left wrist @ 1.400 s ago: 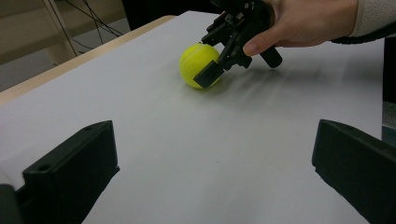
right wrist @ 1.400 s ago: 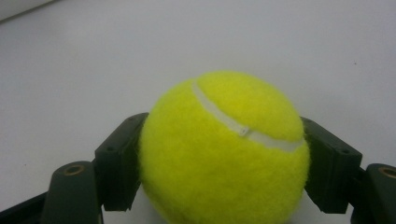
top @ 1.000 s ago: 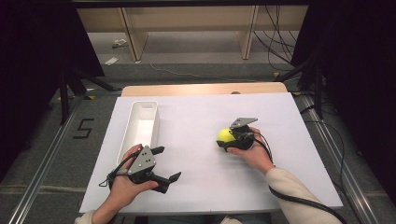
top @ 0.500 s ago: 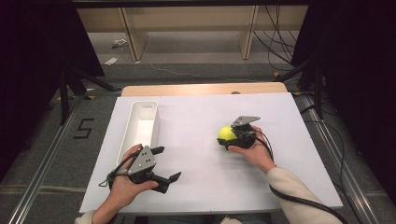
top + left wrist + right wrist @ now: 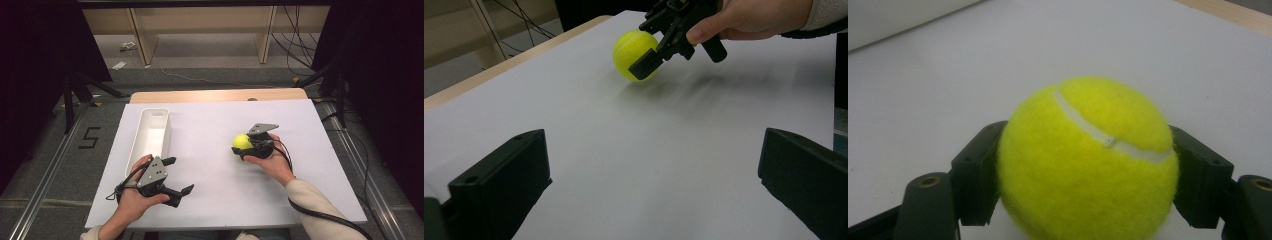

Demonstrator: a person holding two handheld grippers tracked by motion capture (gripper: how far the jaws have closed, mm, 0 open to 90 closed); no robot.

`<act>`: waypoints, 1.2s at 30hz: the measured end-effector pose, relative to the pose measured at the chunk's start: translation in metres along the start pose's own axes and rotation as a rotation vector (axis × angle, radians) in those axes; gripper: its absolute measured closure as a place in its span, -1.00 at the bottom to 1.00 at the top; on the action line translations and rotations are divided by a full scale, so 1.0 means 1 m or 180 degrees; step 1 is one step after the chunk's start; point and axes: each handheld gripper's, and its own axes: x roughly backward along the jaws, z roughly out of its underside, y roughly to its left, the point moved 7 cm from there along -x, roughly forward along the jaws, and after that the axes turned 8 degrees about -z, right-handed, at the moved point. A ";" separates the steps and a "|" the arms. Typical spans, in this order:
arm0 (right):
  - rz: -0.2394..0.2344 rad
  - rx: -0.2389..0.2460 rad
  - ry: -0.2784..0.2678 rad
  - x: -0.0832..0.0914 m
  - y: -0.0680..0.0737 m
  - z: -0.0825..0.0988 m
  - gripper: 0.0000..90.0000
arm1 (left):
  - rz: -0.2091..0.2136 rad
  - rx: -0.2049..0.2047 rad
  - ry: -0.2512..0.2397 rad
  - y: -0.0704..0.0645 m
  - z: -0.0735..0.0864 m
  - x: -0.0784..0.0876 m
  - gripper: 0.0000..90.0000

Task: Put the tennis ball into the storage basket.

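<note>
Two things sit on your white tabletop (image 5: pixel 210 135): a yellow tennis ball (image 5: pixel 242 141) and a long white tray (image 5: pixel 150 137) that lies lengthwise at the left side, well apart from the ball. Bare surface runs between ball and tray, with no object standing in that stretch. Beyond the far edge a wooden strip shows, then the floor with loose cables and wooden shelf legs.

Compared with half a second ago, your right tongs (image 5: pixel 245 146) with the ball show a touch higher in the high view, though the shift is slight; your left hand (image 5: pixel 134 200) rests in the same spot near the front edge, just below the tray's near end.

The ball sits squarely between the jaws of your right tongs, which are clamped on it from both sides; in the right gripper view the ball (image 5: pixel 1088 160) bulges past both black jaws, its white seam running across the top. From the left gripper view the ball (image 5: pixel 635 54) appears just above the tabletop or barely on it; you cannot tell whether it touches. Your left tongs (image 5: pixel 649 185) are spread wide with nothing between them, pointed across the bare surface toward the ball, which is well apart from them.
</note>
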 end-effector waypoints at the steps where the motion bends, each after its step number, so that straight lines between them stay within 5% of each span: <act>1: -0.0001 -0.0001 -0.0006 0.000 0.000 0.000 -0.41 | 0.0000 0.0000 0.0000 0.000 0.000 0.000 -1.00; 36: -0.0021 0.0066 -0.0209 0.009 0.008 -0.018 -0.41 | 0.0021 -0.0006 -0.0008 -0.001 -0.001 0.001 -1.00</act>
